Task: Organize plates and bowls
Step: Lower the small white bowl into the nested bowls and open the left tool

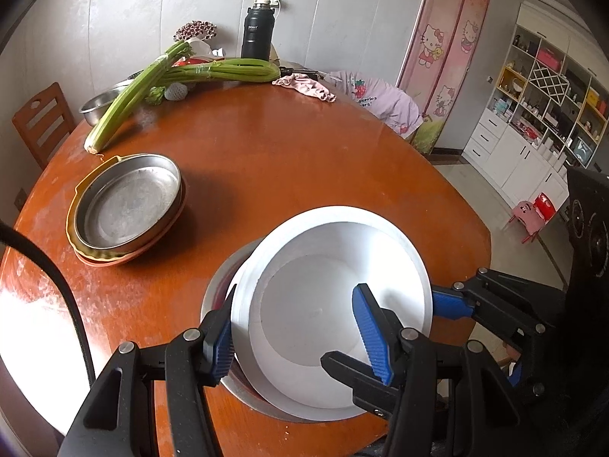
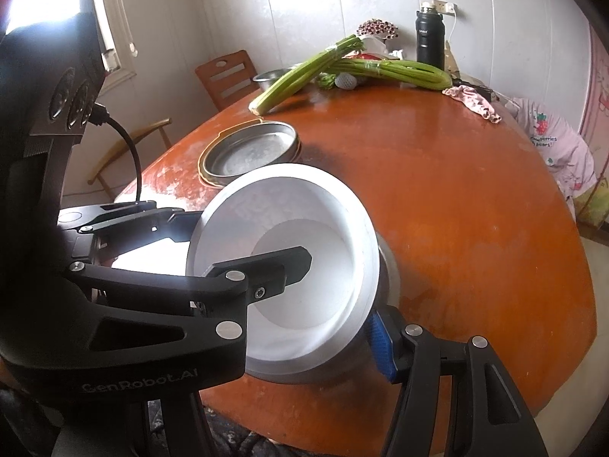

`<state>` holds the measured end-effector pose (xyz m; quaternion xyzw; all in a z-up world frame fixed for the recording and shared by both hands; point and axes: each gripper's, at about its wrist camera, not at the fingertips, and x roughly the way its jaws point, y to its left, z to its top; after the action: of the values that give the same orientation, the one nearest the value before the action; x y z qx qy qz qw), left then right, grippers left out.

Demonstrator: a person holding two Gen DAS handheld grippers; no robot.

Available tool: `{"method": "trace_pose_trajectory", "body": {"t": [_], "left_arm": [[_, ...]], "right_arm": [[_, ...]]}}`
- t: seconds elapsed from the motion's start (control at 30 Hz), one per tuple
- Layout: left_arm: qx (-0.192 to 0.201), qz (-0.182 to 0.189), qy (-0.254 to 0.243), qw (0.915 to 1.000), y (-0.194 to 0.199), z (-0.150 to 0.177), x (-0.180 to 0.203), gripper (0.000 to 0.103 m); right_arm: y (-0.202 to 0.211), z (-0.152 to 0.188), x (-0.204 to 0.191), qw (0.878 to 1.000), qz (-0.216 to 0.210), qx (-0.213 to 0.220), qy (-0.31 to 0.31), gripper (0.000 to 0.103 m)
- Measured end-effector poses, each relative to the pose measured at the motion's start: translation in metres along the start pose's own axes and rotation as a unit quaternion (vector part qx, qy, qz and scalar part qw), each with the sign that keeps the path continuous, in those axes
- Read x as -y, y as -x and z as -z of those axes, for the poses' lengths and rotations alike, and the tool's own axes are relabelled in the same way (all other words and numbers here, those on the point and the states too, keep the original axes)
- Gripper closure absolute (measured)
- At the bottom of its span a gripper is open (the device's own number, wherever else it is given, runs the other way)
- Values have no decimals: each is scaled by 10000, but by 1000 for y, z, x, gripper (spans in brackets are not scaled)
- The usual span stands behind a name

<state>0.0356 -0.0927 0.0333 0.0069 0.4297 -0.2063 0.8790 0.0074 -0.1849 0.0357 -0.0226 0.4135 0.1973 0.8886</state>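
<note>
Orange-brown round table (image 1: 304, 160) carries celery (image 1: 125, 103) and stacked pans (image 1: 125, 209) upper left, while left gripper (image 1: 300, 339) and right gripper (image 2: 338, 297) each clamp the white bowl (image 1: 327, 304) rim.

At the far edge of your tabletop (image 1: 304, 144) two celery bunches (image 1: 213, 70) lie crossed, with a black flask (image 1: 255, 34) upright behind them and a pink cloth (image 1: 304, 87) just to the right. A wooden chair (image 1: 42, 122) stands at the left, a white shelf unit (image 1: 540, 91) well off to the right
</note>
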Motion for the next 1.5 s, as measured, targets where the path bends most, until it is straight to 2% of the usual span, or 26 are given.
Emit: {"method": "trace_pose_trajectory", "body": {"t": [1.5], "left_arm": [[14,-80,269,9996,-3,2,-19,47]], "right_arm": [[-3,5,5,9999,137,14,-19,39]]}}
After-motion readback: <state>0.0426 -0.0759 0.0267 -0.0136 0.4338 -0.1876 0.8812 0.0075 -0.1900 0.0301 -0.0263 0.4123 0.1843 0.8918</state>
